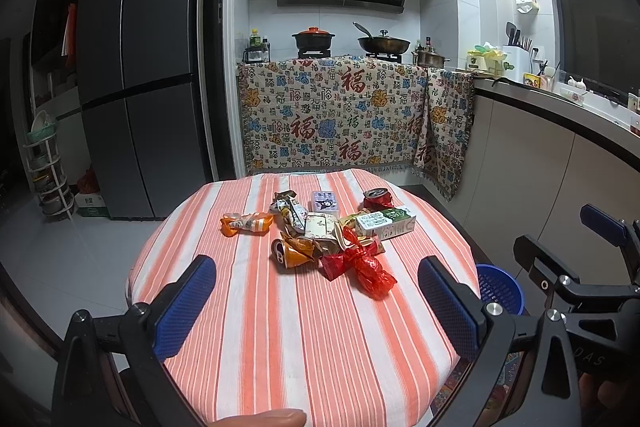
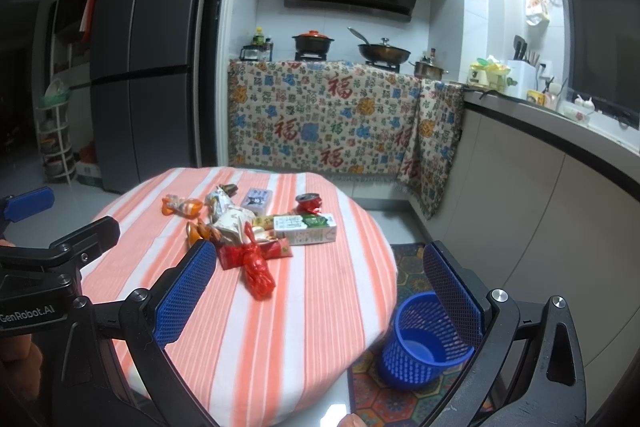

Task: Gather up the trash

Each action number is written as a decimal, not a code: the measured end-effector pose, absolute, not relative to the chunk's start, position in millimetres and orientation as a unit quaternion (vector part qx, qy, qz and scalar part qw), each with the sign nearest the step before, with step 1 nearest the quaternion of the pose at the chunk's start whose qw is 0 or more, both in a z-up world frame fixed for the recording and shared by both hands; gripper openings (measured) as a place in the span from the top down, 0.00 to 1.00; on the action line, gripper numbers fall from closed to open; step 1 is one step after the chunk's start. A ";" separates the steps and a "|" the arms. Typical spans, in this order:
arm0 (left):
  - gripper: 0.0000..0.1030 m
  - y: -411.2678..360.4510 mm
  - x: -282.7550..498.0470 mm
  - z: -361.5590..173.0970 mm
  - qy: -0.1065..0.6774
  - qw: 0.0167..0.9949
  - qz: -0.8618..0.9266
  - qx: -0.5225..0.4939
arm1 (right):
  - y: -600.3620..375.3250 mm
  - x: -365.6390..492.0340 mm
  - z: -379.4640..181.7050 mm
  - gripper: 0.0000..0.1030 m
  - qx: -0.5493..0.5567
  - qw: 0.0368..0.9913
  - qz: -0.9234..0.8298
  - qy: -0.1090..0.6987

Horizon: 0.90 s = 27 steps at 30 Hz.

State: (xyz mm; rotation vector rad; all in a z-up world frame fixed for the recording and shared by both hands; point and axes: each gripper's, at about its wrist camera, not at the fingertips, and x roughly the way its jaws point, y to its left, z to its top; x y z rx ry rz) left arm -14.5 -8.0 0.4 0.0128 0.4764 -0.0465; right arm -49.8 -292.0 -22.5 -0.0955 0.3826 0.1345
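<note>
My left tongs [image 1: 316, 303] hover spread wide and empty above the near half of the striped tabletop [image 1: 256, 327], and my right tongs [image 2: 320, 291] hang just as wide and empty over its near right edge.

The trash sits in one loose heap toward the far middle of the cloth. A red cellophane wrapper [image 1: 362, 267] lies nearest to me, and a crushed orange can [image 1: 290, 251] is just to its left. Left of the heap, slightly apart, is an orange snack wrapper [image 1: 244, 223]. A green-and-white milk carton [image 1: 386, 223] lies on its side at the right, and a crushed red can [image 1: 376, 199] is behind it, near the far right edge. A small lilac box [image 1: 325, 206] marks the far side of the pile.

Bare striped cloth runs from the heap to the near edge, and wide margins lie left and right of it.

Off the tabletop's near right edge, down on a patterned floor mat [image 2: 404, 267], stands a blue mesh bin [image 2: 420, 339], upright with its mouth open. It is close to the table's rim but apart from it, with the cabinet fronts [image 2: 540, 227] to the right.

Behind the table, a patterned cloth [image 1: 340, 115] drapes the stove counter, and a grey refrigerator [image 1: 136, 67] fills the far left.
</note>
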 end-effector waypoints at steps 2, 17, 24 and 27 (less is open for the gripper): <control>0.00 -7.8 -14.2 0.6 0.236 0.971 -0.023 0.006 | -292.4 -49.8 -22.5 0.00 -0.048 0.978 0.067 0.190; 0.00 24.1 10.7 -31.9 0.269 0.963 0.002 -0.011 | -286.3 -38.1 -39.9 0.00 -0.046 0.975 0.078 0.203; 0.00 50.9 45.1 -73.5 0.320 0.947 0.023 -0.028 | -273.5 -8.3 -77.7 0.00 -0.046 0.966 0.107 0.232; 0.00 53.8 60.7 -92.6 0.346 0.937 0.031 -0.028 | -269.8 7.9 -99.5 0.00 -0.046 0.959 0.124 0.251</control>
